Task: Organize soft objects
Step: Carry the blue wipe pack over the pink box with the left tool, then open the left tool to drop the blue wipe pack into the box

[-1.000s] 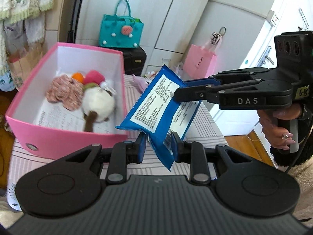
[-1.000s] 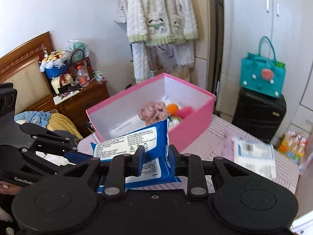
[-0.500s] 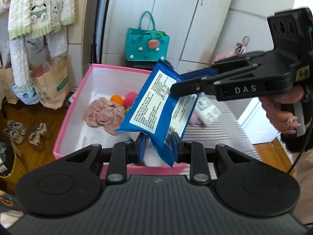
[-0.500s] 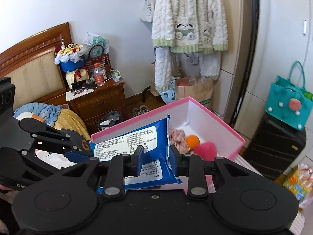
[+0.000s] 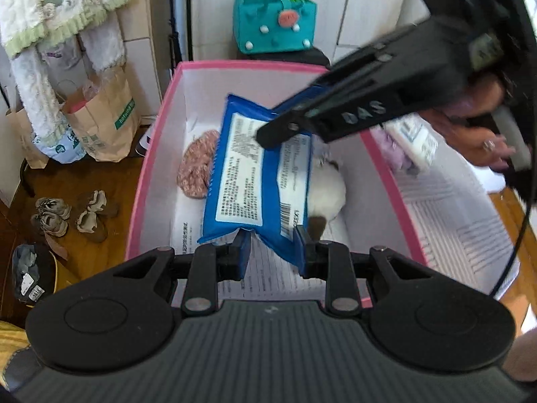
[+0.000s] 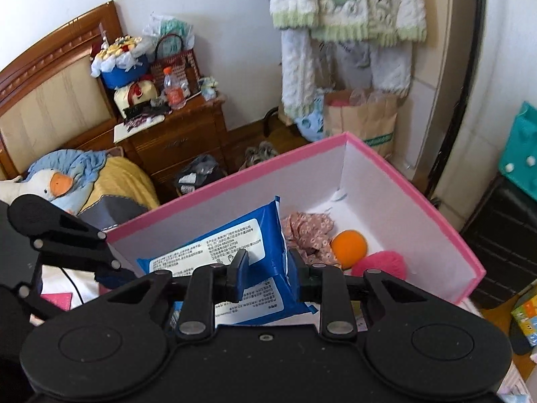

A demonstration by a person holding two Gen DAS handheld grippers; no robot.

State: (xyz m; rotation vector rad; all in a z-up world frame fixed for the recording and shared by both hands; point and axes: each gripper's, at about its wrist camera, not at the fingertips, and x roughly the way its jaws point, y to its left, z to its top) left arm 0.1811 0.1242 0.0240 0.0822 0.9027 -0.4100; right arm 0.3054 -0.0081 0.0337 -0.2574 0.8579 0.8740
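Note:
A blue wet-wipes pack (image 5: pixel 258 181) hangs over the open pink box (image 5: pixel 147 164). My left gripper (image 5: pixel 272 252) is shut on its near end. My right gripper (image 5: pixel 268 134) grips the pack's far end from the right. In the right wrist view the right gripper (image 6: pixel 266 268) is shut on the same pack (image 6: pixel 228 252) above the pink box (image 6: pixel 446 228). Inside the box lie a pink floral cloth (image 6: pixel 308 231), an orange ball (image 6: pixel 349 245), a pink pompom (image 6: pixel 382 263) and a white plush (image 5: pixel 327 191).
A white pack (image 5: pixel 412 141) and a purple soft item (image 5: pixel 396 151) lie on the striped tablecloth (image 5: pixel 459 221) right of the box. A teal bag (image 5: pixel 275 20), a paper bag (image 5: pixel 104 117), shoes (image 5: pixel 90 215), hanging knitwear (image 6: pixel 345 3) and a nightstand (image 6: pixel 181 137) surround the table.
Both grippers carried the blue pack left and down from beside the box to above its inside. Both wrist cameras now look down into the box.

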